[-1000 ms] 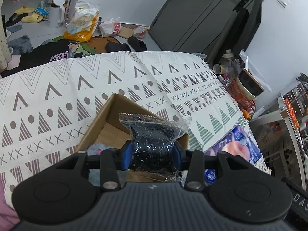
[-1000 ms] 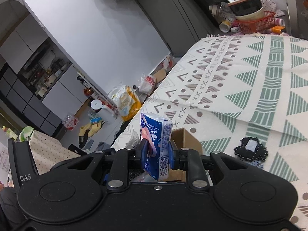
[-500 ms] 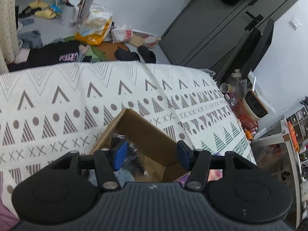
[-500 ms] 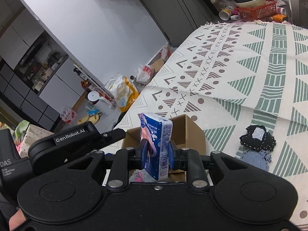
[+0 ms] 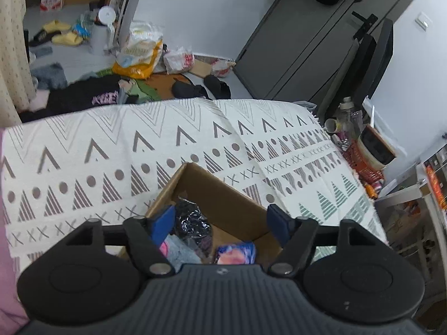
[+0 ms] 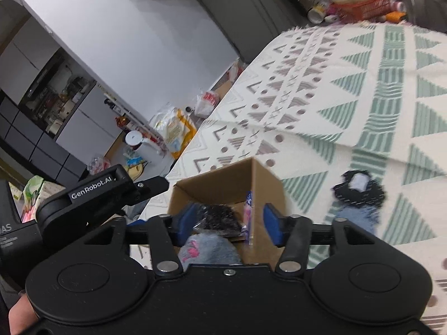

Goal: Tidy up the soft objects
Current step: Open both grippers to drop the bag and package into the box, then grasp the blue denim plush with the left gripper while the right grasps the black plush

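Observation:
A brown cardboard box (image 5: 223, 192) (image 6: 268, 184) sits on the patterned bedspread. Inside lie a clear bag of black bits (image 5: 192, 223) (image 6: 220, 217), a grey and pink soft item (image 5: 178, 251) (image 6: 209, 251) and a blue tissue pack (image 5: 237, 252). My left gripper (image 5: 222, 222) hangs over the box, its jaws opening with nothing between them. My right gripper (image 6: 229, 222) is also above the box with its jaws opening; the blue tissue pack (image 6: 249, 215), blurred, drops free between them into the box. The left gripper's body (image 6: 92, 195) shows at the left of the right wrist view.
A black soft item with a white patch (image 6: 357, 187) and a blue-grey cloth (image 6: 360, 215) lie on the bedspread (image 5: 111, 156) right of the box. A cluttered side table with an orange basket (image 5: 363, 162) stands past the bed's far corner. Bags, clothes and slippers litter the floor.
My left gripper let go of the bag of black bits, which now lies in the box. My right gripper opened and released the tissue pack, which falls into the box.

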Tool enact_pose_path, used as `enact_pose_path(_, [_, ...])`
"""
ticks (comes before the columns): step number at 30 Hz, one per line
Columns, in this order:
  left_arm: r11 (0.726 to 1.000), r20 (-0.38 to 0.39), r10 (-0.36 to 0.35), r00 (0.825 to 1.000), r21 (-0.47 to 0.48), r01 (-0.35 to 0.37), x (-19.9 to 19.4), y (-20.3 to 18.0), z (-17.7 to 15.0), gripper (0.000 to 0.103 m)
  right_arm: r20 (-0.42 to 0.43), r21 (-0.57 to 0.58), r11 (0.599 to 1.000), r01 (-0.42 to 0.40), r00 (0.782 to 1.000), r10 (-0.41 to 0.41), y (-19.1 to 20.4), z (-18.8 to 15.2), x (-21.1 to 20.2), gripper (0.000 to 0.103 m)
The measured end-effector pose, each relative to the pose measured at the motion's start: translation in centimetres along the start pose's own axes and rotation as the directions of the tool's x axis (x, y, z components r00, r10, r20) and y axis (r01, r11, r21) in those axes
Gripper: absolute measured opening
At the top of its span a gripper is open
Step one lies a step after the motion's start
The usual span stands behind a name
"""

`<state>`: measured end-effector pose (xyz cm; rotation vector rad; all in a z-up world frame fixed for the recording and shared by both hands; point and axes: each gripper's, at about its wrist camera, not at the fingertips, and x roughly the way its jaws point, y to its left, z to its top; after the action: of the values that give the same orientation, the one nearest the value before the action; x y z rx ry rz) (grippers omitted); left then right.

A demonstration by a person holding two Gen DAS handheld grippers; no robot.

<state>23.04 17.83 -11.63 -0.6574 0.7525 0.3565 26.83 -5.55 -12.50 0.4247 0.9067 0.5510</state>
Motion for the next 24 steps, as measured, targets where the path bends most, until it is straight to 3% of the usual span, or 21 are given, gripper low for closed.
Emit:
enact_pose_path(14, [0.991,0.011,-0.003,1.000,0.130,0.002,-1.1,-3.9,-2.2,0.077,0.071,0.043,0.993,0.109,0.991,-0.112,-7.0,1.3,-6.0,0.060])
enact_pose_path(24, [0.974,0.014,-0.010,1.000,0.225,0.007,-1.5,-6.7,-4.1,0.077,0.086,0.043,0.991,0.129,0.988,-0.132,-9.7,2.3,-8.0,0.062])
